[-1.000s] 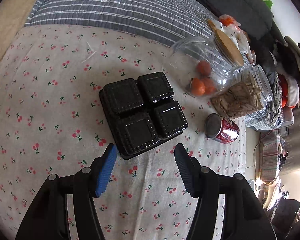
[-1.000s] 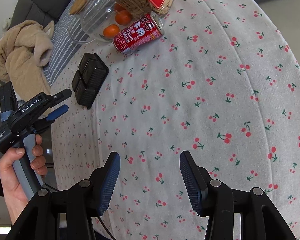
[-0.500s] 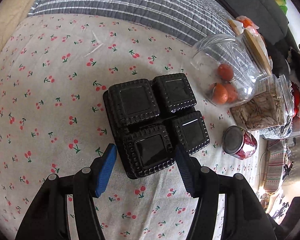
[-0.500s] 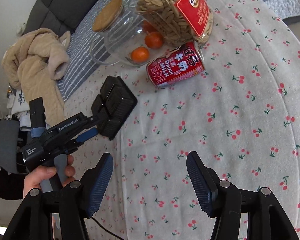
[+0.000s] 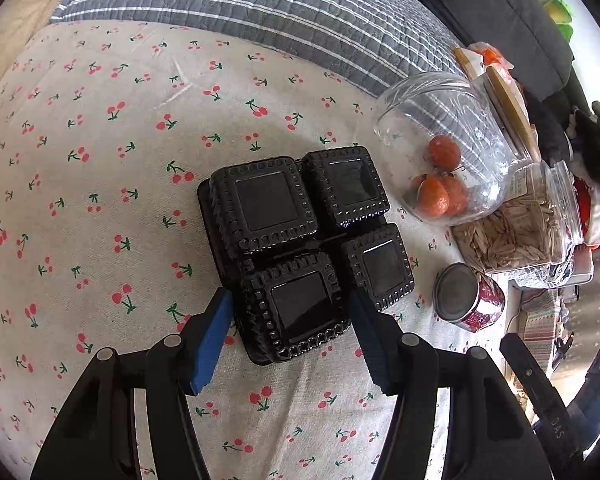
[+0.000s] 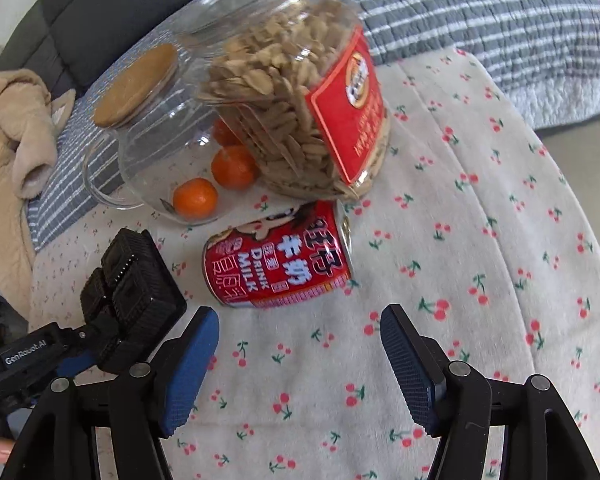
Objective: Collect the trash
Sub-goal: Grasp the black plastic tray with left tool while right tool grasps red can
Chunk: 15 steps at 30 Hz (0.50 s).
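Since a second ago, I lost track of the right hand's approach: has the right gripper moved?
Yes. The right gripper has closed in on the red milk can, now lying just ahead of its open fingers.

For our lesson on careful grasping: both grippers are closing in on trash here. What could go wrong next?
1. The left gripper straddles only one corner of the thin black tray; squeezing may buckle it or let it slip.
2. The red can lies on its side; the open right gripper could nudge it rolling toward the seed jar.
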Motion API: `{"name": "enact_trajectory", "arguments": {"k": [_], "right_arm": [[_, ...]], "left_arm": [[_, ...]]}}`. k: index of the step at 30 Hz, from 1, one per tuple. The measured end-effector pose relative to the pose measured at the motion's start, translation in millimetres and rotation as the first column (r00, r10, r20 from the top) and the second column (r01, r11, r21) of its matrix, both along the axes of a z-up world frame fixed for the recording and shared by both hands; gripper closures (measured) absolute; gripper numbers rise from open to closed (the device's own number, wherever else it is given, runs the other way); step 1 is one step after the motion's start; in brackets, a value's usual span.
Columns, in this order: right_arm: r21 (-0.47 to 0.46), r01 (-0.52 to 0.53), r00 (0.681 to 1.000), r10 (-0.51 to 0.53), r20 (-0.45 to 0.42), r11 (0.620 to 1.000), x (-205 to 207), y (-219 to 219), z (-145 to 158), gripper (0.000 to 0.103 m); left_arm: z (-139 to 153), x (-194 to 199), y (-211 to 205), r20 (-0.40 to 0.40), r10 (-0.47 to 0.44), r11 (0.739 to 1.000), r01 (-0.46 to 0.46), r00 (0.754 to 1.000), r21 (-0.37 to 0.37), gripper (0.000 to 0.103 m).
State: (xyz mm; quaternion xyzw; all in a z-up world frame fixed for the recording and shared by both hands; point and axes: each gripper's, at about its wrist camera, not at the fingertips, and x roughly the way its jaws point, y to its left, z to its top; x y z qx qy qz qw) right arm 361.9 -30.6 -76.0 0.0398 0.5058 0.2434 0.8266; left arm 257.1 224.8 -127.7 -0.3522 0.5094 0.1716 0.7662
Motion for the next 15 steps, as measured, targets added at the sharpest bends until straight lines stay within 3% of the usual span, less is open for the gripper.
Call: {"name": "enact_trajectory", "arguments": {"k": [6, 9, 15], "right_arm": [[-0.079, -0.02, 0.996, 0.026, 0.085, 0.997, 4.1, 37.7, -13.5, 0.016], [-0.169, -0.016, 0.988, 0.042, 0.149, 0.985, 3.6, 55.9, -19.4, 0.011], [-0.235, -0.012, 0.98, 0.057, 0.189, 0.972, 8.6, 66.3, -31.7, 0.009]], "left_arm": [[-1.5, -2.2, 4.3, 0.007, -0.007, 1.0, 0.007, 1.0, -0.02, 0.038], [-2.6, -2.5, 6.9, 0.011, -0.007, 0.999, 0.008, 1.0, -0.037, 0.038], [-3.3, -1.1, 9.1, 0.021, -0.007, 0.999, 0.008, 1.0, -0.054, 0.038]]}}
